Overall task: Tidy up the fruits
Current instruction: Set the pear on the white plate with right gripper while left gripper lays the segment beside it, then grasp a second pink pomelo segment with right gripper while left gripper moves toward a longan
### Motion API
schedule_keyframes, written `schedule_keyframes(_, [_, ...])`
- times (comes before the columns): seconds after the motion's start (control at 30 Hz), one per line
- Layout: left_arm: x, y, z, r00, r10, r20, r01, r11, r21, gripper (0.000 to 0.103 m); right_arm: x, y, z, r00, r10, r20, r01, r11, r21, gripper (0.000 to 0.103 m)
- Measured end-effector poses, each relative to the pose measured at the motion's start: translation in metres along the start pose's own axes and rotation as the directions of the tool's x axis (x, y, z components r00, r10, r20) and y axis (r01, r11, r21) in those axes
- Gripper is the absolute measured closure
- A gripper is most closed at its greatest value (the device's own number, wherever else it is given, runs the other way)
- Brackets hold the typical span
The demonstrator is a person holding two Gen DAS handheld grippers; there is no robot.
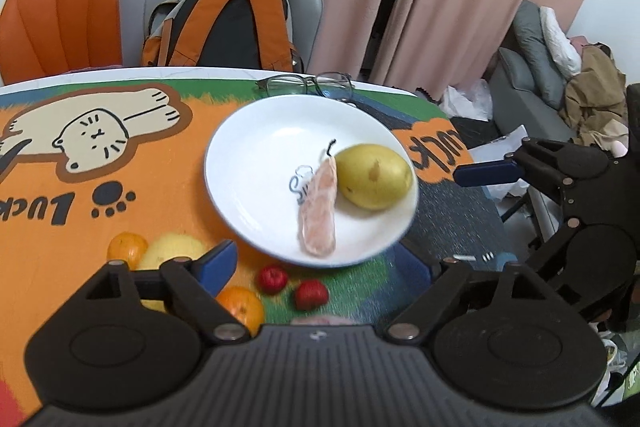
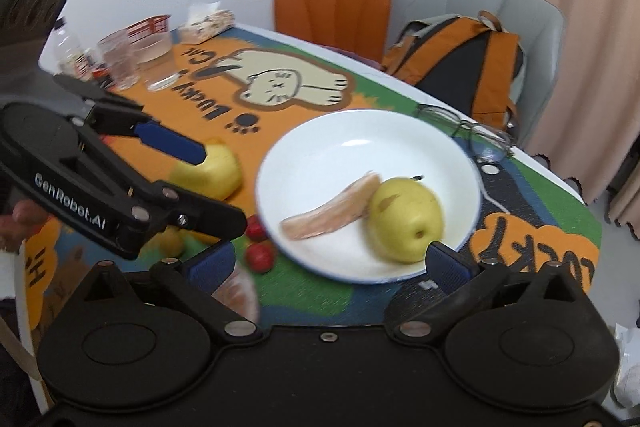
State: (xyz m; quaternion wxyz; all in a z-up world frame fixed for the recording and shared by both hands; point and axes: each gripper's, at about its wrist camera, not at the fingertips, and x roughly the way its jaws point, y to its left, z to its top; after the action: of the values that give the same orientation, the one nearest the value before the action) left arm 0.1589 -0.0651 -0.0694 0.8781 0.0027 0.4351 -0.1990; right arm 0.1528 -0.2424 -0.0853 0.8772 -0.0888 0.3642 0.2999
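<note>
A white plate [image 1: 256,155] [image 2: 320,163] holds a yellow pear [image 1: 374,175] [image 2: 404,219] and a pale pink fruit segment [image 1: 319,213] [image 2: 332,213]. My left gripper [image 1: 324,267] is open and empty, hovering near the plate's front edge. Left of it lie two oranges [image 1: 127,247] [image 1: 242,307], a yellow fruit [image 1: 170,253] [image 2: 210,167] and two small red fruits [image 1: 273,279] [image 1: 311,294] [image 2: 260,255]. My right gripper [image 2: 340,267] is open at the plate's near rim; a blurred pale orange piece [image 2: 238,293] shows by its left finger.
Glasses [image 1: 308,85] [image 2: 464,131] lie beyond the plate. Cups, a bottle and a red basket [image 2: 148,27] stand at the table's far left corner. An orange chair [image 1: 60,19] and a grey chair with a backpack [image 1: 224,27] stand behind the table.
</note>
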Motion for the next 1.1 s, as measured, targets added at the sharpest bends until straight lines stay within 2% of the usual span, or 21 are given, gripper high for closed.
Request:
schedule_keyframes(0.37, [-0.026,0.006,-0.031,1.0,0.005,0.009,-0.006,1.0,0.01,0.016,0.007,0.046,-0.023,0.998,0.055,-0.035,-0.057,0.996,-0.075,0.0])
schedule_keyframes(0.6, [-0.038,0.019,-0.049,0.998,0.058,-0.001,-0.058,0.998,-0.021,0.016,0.036,0.065,-0.033,0.997,0.032,-0.072,-0.04,0.993,-0.113,0.001])
schedule_keyframes(0.7, [-0.042,0.026,-0.055,0.996,0.084,-0.008,-0.084,0.996,-0.035,0.016,0.047,0.069,-0.037,0.996,0.019,-0.086,-0.028,0.994,-0.107,0.013])
schedule_keyframes(0.77, [-0.043,0.03,-0.059,0.996,0.091,-0.015,-0.091,0.995,-0.048,0.016,0.054,0.069,-0.039,0.993,0.009,-0.114,-0.02,0.995,-0.093,0.028])
schedule_keyframes(0.83, [-0.044,0.034,-0.063,0.996,0.092,-0.02,-0.093,0.994,-0.059,0.016,0.058,0.069,-0.04,0.992,-0.006,-0.128,-0.005,0.996,-0.085,0.031])
schedule_keyframes(1.03, [-0.041,0.039,-0.071,0.994,0.104,-0.033,-0.106,0.993,-0.044,0.016,0.058,0.069,-0.041,0.992,0.0,-0.127,-0.013,0.995,-0.101,0.049])
schedule_keyframes(1.1, [-0.036,0.039,-0.074,0.993,0.107,-0.047,-0.108,0.994,-0.025,0.016,0.059,0.072,-0.039,0.992,0.015,-0.124,-0.031,0.991,-0.128,0.062])
